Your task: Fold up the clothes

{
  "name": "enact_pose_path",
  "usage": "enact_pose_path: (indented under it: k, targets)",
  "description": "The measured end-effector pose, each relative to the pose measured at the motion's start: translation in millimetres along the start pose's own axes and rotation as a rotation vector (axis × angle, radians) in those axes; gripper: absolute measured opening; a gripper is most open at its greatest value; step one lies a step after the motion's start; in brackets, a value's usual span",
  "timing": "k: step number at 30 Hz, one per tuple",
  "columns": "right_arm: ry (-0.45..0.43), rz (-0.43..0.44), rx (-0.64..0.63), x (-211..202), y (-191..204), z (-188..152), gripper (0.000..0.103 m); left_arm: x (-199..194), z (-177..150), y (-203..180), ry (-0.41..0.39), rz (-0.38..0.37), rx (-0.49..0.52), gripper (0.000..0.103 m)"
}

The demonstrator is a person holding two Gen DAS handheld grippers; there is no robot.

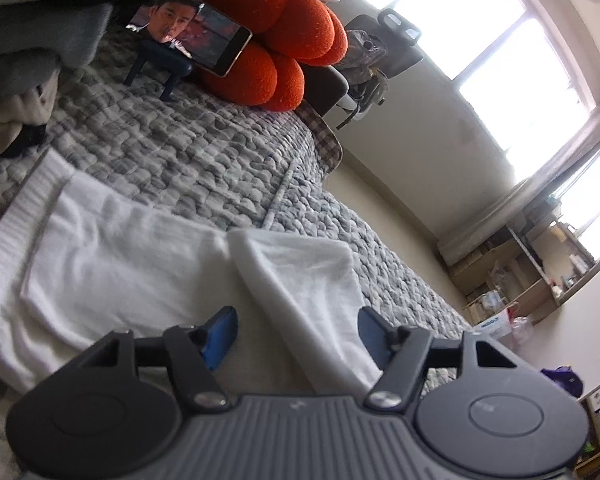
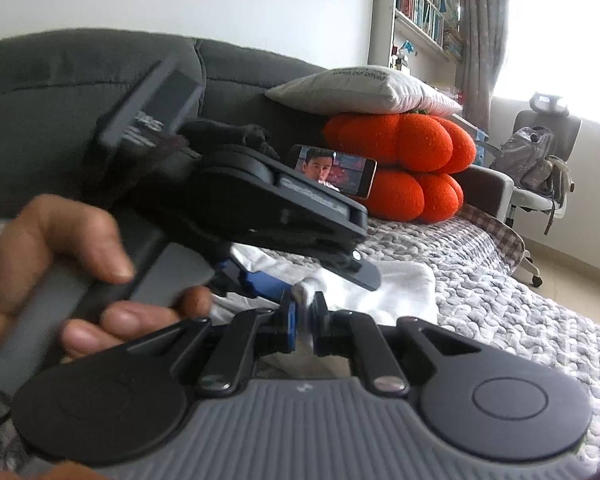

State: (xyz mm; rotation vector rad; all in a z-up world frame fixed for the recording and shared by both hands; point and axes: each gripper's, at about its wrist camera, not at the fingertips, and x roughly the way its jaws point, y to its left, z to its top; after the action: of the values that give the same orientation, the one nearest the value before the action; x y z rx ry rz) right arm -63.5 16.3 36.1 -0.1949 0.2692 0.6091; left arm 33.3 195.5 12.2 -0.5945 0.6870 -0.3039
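Note:
A white garment (image 1: 120, 248) lies spread on the grey quilted bed cover (image 1: 200, 148), its ribbed hem at the left. My left gripper (image 1: 296, 332) stands open low over it. A raised fold of the cloth (image 1: 300, 280) runs between the blue pads (image 1: 220, 336), and neither pad presses on it. In the right wrist view my right gripper (image 2: 304, 316) is shut on a pinch of the white garment (image 2: 404, 284). A hand (image 2: 40, 264) holds the left tool just in front of it, and one blue finger (image 2: 260, 282) of that tool shows above the cloth.
A phone on a small stand (image 1: 196, 36) and an orange cushion (image 1: 300, 32) sit at the far end of the bed. Folded clothes (image 1: 12, 80) are stacked at the far left. The bed's edge (image 1: 332, 168) drops to the floor on the right. An office chair (image 2: 540, 160) stands beyond.

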Motion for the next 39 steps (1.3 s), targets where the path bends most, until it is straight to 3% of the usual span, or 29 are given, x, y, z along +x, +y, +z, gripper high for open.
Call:
enact_pose_path:
  k: [6,7,9,12,21,28,36,39]
  targets:
    - [-0.005,-0.003,0.016,0.3,-2.3,0.3,0.010,10.0,6.7,4.9,0.006,0.081,-0.035,0.037]
    - [-0.003,-0.007,0.020,1.0,-2.8,0.0,0.010,10.3,6.3,6.6,-0.001,0.086,-0.043,0.036]
    - [0.004,-0.009,0.028,2.0,-3.2,0.4,0.009,10.4,5.6,7.6,-0.016,0.094,-0.043,0.021]
    - [0.009,-0.013,0.025,2.3,-1.6,-0.1,0.009,9.9,6.9,6.5,-0.030,0.103,-0.022,0.008]
    - [-0.002,0.002,0.066,6.8,0.4,8.4,0.009,-4.2,21.6,-5.2,-0.082,0.127,0.064,0.006]
    - [0.021,0.106,0.166,19.2,2.2,20.4,0.009,-18.4,36.6,-8.7,-0.133,0.189,0.225,0.006]
    - [0.053,0.186,0.169,46.5,19.5,31.3,0.008,-34.6,45.1,12.3,-0.143,0.224,0.321,0.006]
    - [0.073,0.206,0.168,55.9,29.8,31.1,0.008,-38.3,42.1,28.9,-0.144,0.253,0.303,0.005]
